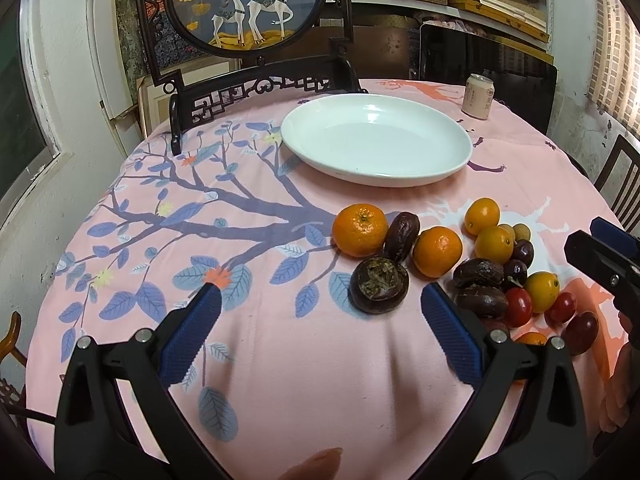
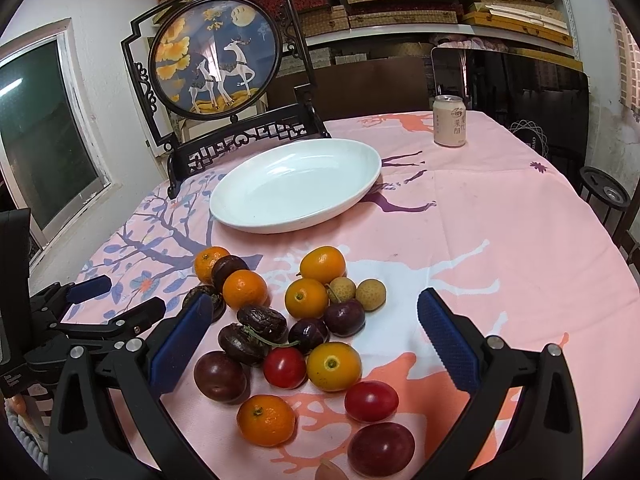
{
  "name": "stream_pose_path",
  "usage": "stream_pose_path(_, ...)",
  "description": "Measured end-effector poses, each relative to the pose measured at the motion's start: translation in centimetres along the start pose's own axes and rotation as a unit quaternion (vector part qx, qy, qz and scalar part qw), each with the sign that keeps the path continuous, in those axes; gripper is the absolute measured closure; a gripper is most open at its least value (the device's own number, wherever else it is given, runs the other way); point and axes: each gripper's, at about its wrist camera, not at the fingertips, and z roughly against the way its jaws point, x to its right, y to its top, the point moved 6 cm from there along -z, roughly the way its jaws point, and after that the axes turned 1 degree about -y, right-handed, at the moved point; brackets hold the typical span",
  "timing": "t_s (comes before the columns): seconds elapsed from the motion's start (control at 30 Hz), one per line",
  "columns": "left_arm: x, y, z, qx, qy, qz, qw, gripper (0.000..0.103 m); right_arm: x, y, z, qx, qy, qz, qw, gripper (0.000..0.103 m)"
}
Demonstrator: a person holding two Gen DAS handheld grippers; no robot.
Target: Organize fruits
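Both grippers, left (image 1: 320,312) and right (image 2: 316,320), gape empty above the desk (image 2: 500,240). Scattered fruits (image 2: 304,332) lie between the right one's fingers, with the plate (image 2: 296,184) beyond.

Bare cloth (image 2: 500,216) between fruit pile (image 2: 304,320) and plate (image 2: 248,220).

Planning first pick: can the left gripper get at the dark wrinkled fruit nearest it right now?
Probably yes. The left gripper is open, and the dark wrinkled fruit lies just ahead between its fingers, with bare cloth in front. An orange sits close behind, not blocking.
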Motion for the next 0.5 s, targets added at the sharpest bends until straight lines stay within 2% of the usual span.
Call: stream_pose_path(0.5, 0.04, -0.09, -0.15, -0.003, 0.001, -0.002, 1.0000, 0.002, -0.28, -0.12, -0.01, 0.004, 0.003, 0.003, 1.000, 0.001)
